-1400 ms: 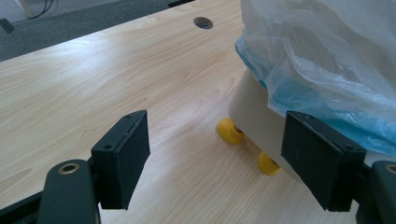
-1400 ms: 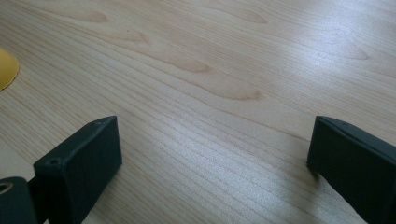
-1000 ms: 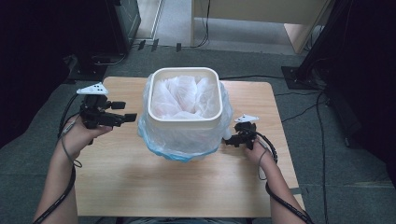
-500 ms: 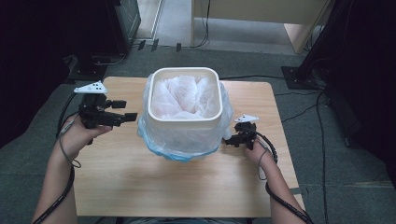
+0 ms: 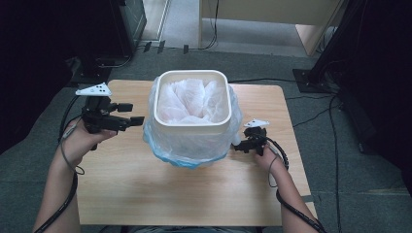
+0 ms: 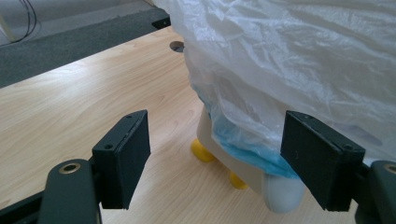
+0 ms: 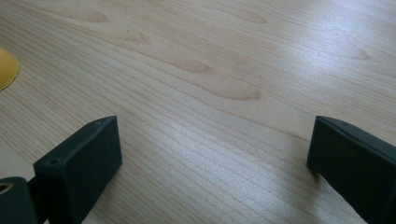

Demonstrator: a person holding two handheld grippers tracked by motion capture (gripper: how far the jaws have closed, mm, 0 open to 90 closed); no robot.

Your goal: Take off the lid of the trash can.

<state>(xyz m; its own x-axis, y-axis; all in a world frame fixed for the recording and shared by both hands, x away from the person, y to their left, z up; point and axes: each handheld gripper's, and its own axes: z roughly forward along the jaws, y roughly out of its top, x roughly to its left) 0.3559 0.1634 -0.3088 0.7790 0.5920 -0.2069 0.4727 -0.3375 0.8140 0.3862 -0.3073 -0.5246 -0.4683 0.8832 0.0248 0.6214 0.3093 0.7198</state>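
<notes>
A square cream bin point(image 5: 192, 127) lined with a crinkled, translucent white bag point(image 5: 189, 99) stands mid-table point(image 5: 145, 194), a gripper on either side.

The left gripper point(image 5: 137, 120) hangs beside the bin's overhanging film, jaws wide apart and empty. The right gripper point(image 5: 236, 147), by the bin's opposite side, gapes over bare woodgrain. The yellow pieces point(image 6: 203, 151) under the bin are possibly feet, half hidden.

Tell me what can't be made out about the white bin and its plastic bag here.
- White square bin: its walls and base, high view, draped by the translucent plastic bag.
- Bin contents: hidden under crumpled bag.
- Yellow feet: left gripper view, their count, covered by bag.
- Yellow patch: right gripper view, cut by edge.
</notes>
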